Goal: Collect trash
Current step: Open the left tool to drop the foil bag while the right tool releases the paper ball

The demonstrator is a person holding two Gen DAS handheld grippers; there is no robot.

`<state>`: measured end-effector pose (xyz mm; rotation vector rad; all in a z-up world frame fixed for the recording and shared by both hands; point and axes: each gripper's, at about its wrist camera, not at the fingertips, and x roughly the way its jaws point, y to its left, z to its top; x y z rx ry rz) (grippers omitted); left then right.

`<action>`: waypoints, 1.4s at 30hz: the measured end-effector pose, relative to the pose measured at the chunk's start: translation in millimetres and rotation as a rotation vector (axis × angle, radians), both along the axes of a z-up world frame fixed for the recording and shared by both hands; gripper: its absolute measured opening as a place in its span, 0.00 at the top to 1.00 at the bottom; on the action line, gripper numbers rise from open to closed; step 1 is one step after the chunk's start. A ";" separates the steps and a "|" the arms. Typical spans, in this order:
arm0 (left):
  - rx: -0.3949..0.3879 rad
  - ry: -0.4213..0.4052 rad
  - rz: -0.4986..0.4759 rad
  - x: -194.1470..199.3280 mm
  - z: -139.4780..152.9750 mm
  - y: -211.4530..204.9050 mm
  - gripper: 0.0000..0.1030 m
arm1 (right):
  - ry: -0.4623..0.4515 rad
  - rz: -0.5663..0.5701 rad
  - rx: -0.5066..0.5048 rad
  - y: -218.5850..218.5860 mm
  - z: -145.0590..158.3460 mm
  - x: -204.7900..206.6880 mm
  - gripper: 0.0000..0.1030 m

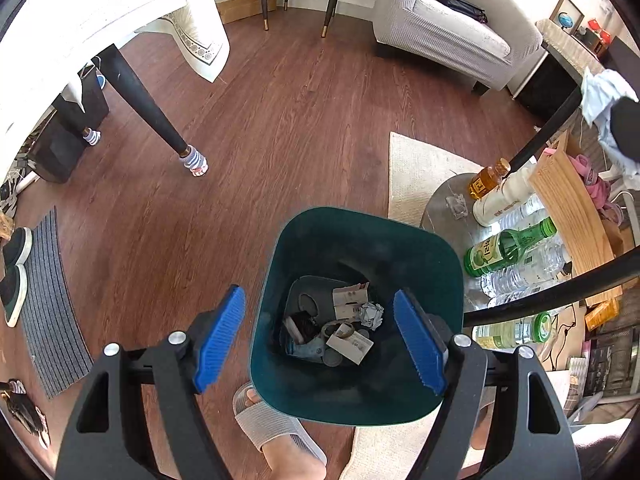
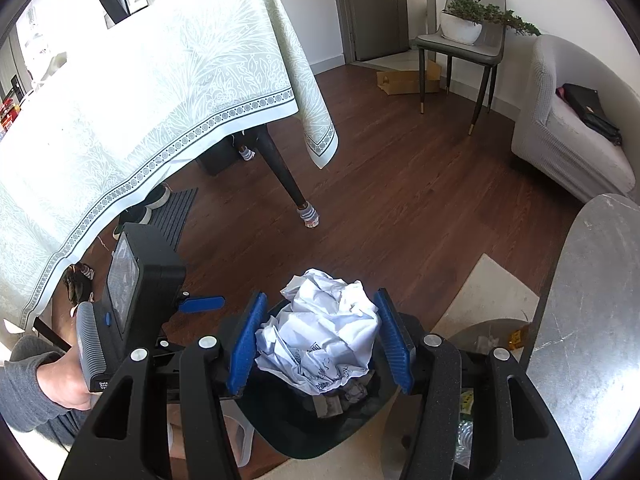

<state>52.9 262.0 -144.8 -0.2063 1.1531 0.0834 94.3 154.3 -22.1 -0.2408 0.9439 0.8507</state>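
Crumpled paper (image 2: pixel 320 332) bears illegible print above bin (image 1: pixel 356 236).

The left tool (image 1: pixel 320 340) points steeply downward with its blue pads (image 1: pixel 219 338) spread wide apart and nothing between them. The right tool (image 2: pixel 320 340) also tilts downward; its blue pads (image 2: pixel 246 346) press from both sides on a crumpled wad of white paper (image 2: pixel 324 336), which bulges above and below them. In the right wrist view, the person's left hand (image 2: pixel 66 380), in a grey sleeve (image 2: pixel 20 392), wraps the ribbed handle of the left tool. A bare foot in a grey slipper (image 1: pixel 276 428) stands below the left tool.
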 end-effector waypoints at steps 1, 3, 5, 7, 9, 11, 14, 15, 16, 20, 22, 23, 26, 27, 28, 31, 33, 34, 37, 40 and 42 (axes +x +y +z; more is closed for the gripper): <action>0.000 -0.008 0.002 -0.8 2.1 1.3 0.23 | 0.001 0.001 -0.002 0.9 -1.4 0.0 0.46; -0.001 -0.024 0.009 -2.3 6.9 3.9 0.24 | 0.004 0.005 -0.008 4.4 -4.3 -0.1 0.46; -0.002 -0.041 0.016 -3.7 13.5 7.0 0.26 | 0.008 0.008 -0.013 6.7 -7.2 1.1 0.46; 0.003 -0.064 0.025 -5.9 21.9 11.5 0.27 | 0.012 0.010 -0.020 9.7 -10.9 1.9 0.46; 0.007 -0.089 0.036 -8.1 31.7 17.2 0.29 | 0.015 0.012 -0.026 12.2 -14.3 1.7 0.46; 0.014 -0.113 0.050 -10.3 41.8 21.7 0.33 | 0.020 0.015 -0.032 13.0 -17.6 2.7 0.46; 0.029 -0.159 0.061 -14.0 60.1 27.3 0.38 | 0.028 0.017 -0.038 17.4 -24.0 1.5 0.46; 0.034 -0.174 0.063 -14.9 66.1 28.1 0.40 | 0.033 0.017 -0.040 19.0 -27.1 1.0 0.46; 0.037 -0.190 0.065 -16.0 72.4 28.4 0.42 | 0.037 0.017 -0.043 20.5 -30.1 -0.2 0.46; 0.038 -0.251 0.081 -19.3 95.7 29.4 0.51 | 0.050 0.020 -0.061 26.1 -44.2 -3.7 0.46; 0.029 -0.274 0.083 -20.1 105.6 30.3 0.54 | 0.054 0.017 -0.072 27.7 -50.6 -4.9 0.46; 0.028 -0.284 0.081 -20.5 110.8 29.8 0.56 | 0.056 0.016 -0.075 28.0 -53.7 -5.3 0.46; 0.034 -0.308 0.075 -20.9 123.4 27.5 0.59 | 0.061 0.010 -0.078 28.4 -63.5 -8.3 0.46; 0.034 -0.314 0.074 -21.1 127.2 26.8 0.61 | 0.065 0.010 -0.085 29.5 -68.0 -9.2 0.46; 0.032 -0.321 0.074 -21.5 130.8 26.0 0.62 | 0.069 0.012 -0.090 29.7 -72.6 -10.0 0.46; 0.027 -0.349 0.075 -21.7 144.2 23.2 0.63 | 0.085 0.020 -0.102 31.2 -83.7 -11.4 0.46; 0.027 -0.369 0.068 -22.3 153.3 19.2 0.63 | 0.097 0.031 -0.108 33.0 -90.0 -12.8 0.45; 0.031 -0.380 0.065 -23.0 157.4 16.1 0.63 | 0.102 0.037 -0.117 34.9 -93.9 -13.5 0.45; 0.032 -0.405 0.065 -24.0 168.2 10.1 0.63 | 0.094 0.042 -0.141 35.7 -102.0 -17.2 0.45; 0.022 -0.420 0.071 -22.0 173.2 7.7 0.63 | 0.102 0.052 -0.161 35.6 -110.9 -19.1 0.45; 0.017 -0.427 0.074 -20.5 175.7 5.2 0.63 | 0.106 0.050 -0.182 34.5 -118.2 -19.6 0.44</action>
